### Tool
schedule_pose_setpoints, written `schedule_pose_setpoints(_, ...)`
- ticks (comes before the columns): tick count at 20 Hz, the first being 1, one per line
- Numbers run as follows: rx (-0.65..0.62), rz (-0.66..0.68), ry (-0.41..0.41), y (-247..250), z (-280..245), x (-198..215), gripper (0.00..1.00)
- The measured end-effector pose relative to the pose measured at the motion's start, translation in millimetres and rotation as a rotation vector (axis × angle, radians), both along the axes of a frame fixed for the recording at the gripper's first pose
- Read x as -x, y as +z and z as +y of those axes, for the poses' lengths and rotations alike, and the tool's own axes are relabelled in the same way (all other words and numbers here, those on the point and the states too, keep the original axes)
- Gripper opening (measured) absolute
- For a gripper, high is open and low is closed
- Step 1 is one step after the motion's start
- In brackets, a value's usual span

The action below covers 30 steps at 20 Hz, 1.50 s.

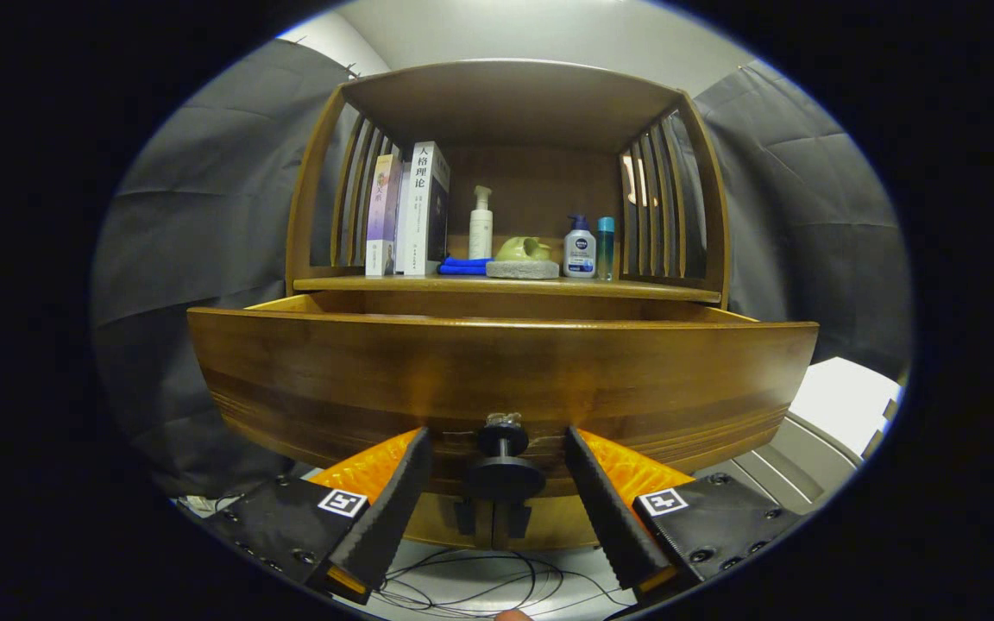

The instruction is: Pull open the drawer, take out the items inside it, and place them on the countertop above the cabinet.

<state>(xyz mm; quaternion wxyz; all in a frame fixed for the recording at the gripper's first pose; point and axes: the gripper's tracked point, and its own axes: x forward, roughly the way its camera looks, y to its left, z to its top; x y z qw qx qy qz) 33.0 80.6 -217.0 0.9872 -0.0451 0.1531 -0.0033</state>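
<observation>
Gripper view: drawer knob (503, 457) between parted fingers (393, 504)

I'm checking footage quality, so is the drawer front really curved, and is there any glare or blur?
Gripper view: fisheye lens bows the drawer front; mild sheen on its wood, no harsh glare; shelf bottles sharp; open claw straddles the knob, which looks dark and slightly soft.
</observation>
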Motion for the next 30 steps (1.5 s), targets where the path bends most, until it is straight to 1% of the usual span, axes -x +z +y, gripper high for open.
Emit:
schedule_pose_setpoints(7,-0.016,0.018,-0.014,-2.6,1.6,-42.9,0.98)
schedule_pose_setpoints(11,0.009,0.016,-0.015,-6.3,1.4,-67.4,0.98)
schedule_pose_setpoints(18,0.093,0.006,-0.011,-14.0,0.3,-106.8,0.98)
schedule_pose_setpoints(25,0.060,-0.001,-0.017,-20.1,6.8,-129.3,0.99)
schedule_pose_setpoints(30,0.049,-0.019,-0.019,-21.3,7.9,-131.6,0.99)
